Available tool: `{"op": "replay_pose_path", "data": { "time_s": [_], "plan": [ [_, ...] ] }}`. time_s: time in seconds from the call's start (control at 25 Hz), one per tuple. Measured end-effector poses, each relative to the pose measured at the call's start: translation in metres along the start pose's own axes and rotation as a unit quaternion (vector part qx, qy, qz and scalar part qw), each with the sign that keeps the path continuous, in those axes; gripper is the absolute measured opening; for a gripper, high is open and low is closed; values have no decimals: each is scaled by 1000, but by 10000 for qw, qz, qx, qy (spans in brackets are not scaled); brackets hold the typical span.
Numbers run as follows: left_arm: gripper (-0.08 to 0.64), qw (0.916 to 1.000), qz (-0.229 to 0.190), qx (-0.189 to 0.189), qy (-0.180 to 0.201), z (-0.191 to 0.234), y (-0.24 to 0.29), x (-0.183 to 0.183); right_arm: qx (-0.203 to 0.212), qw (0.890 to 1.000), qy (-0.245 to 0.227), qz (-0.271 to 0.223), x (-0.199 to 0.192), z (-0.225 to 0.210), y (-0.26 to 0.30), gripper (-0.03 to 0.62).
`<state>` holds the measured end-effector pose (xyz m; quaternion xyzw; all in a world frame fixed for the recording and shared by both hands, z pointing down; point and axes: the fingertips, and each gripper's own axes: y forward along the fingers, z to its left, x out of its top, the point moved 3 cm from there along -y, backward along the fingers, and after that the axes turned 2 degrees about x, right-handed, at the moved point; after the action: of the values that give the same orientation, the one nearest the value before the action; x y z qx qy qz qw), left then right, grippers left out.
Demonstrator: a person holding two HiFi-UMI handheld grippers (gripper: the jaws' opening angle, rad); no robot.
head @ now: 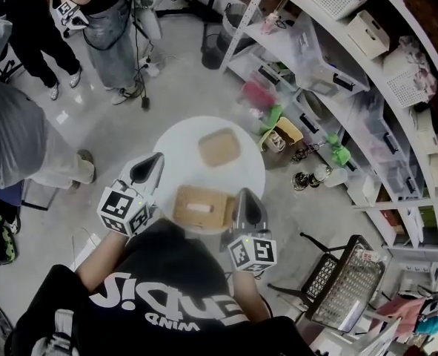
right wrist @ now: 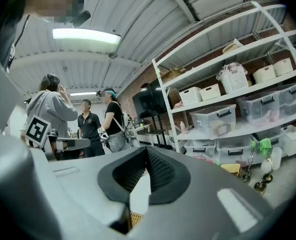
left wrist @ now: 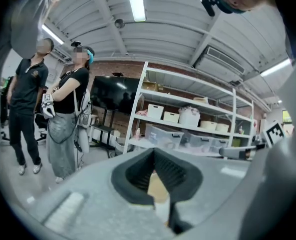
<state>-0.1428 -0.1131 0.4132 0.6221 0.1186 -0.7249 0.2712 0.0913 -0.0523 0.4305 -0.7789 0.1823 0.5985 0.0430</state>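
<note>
Both grippers over the round tabletop (head: 176,143): I am holding the left gripper (head: 156,161) and the right gripper (head: 247,196) with jaws closed together and empty. They are flanking the open cardboard box (head: 217,213), and a flat cardboard piece (head: 219,147) is lying beyond it.

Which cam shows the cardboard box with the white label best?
Head view: the cardboard box lies whole on the round table, seen from above. The left and right gripper views show only a tan sliver between their fingers, maybe it.
</note>
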Motion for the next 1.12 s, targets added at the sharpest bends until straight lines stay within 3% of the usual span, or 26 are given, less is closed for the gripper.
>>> {"op": "replay_pose_path", "data": {
  "time_s": [0.32,0.6,0.68,0.84,1.12],
  "plan": [
    [2,9996,60,-262,-13,-1,36,8,-65,10000,23,49,8,-16,20,-6],
    [2,9996,95,-260,-63,4,55,7,-38,9999,99,88,4,-24,36,-6],
    [58,9994,141,-313,-77,4,60,6,-38,9999,115,109,4,-26,38,-6],
    [78,9987,223,-420,-163,1,68,2,-48,9998,144,143,3,-29,38,-6],
    [239,9960,431,-627,-465,0,94,-8,-83,9996,209,189,3,-40,42,-6]
  ]
}}
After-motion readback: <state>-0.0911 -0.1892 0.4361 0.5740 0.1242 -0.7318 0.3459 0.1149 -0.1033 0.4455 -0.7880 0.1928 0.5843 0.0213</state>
